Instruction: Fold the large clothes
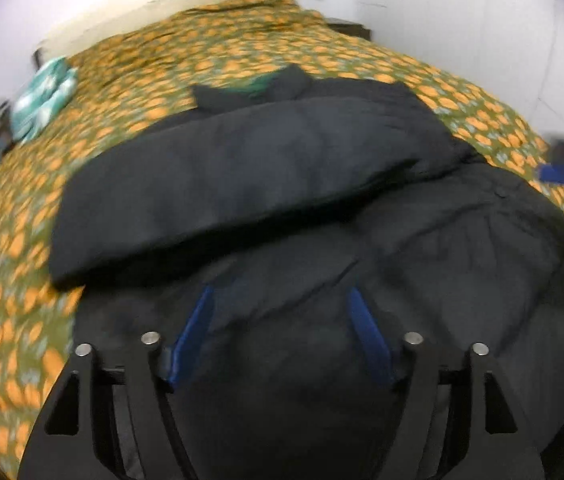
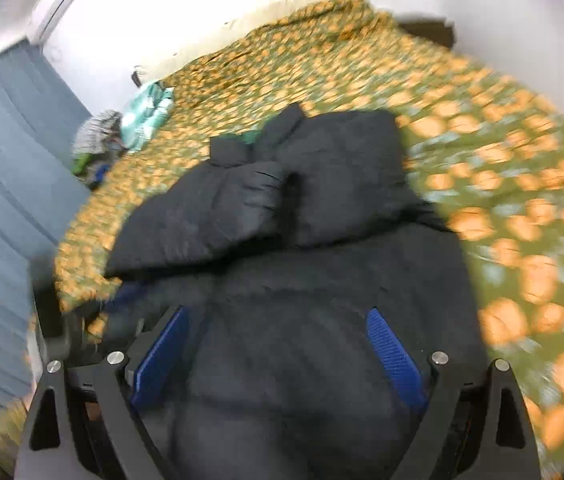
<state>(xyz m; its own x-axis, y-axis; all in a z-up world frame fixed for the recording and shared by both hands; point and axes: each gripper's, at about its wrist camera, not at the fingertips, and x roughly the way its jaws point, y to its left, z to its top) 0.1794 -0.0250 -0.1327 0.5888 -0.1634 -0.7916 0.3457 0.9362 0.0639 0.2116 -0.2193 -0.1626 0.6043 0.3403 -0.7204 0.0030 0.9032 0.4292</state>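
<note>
Nearest to each lens, the left hand-held gripper (image 1: 279,300) is hovering with its blue-padded fingers (image 1: 193,336) spread wide apart and gripping nothing; the right hand-held gripper (image 2: 277,320) is likewise standing wide open, its ribbed blue pads (image 2: 396,356) closing on nothing. Both are hanging directly over the near bulk of a large black padded jacket (image 1: 422,248), which is filling the space between and beyond the fingers in both views; whether either gripper is touching the fabric cannot be told through the blur.

Further out, a puffy black sleeve (image 1: 217,184) is lying folded across the jacket's body, running leftward, with its cuff end (image 2: 265,184) resting near the middle. Beyond it, the dark collar (image 1: 249,92) is showing a glimpse of green lining.

The jacket is lying on a bed covered in an olive-green sheet with orange floral print (image 1: 241,40). Toward the far left edge, a crumpled teal-and-white cloth (image 1: 43,96) is sitting well apart from the jacket, beside a grey heap of clothes (image 2: 95,130). Grey-blue curtains (image 2: 5,200) are hanging at the left.
</note>
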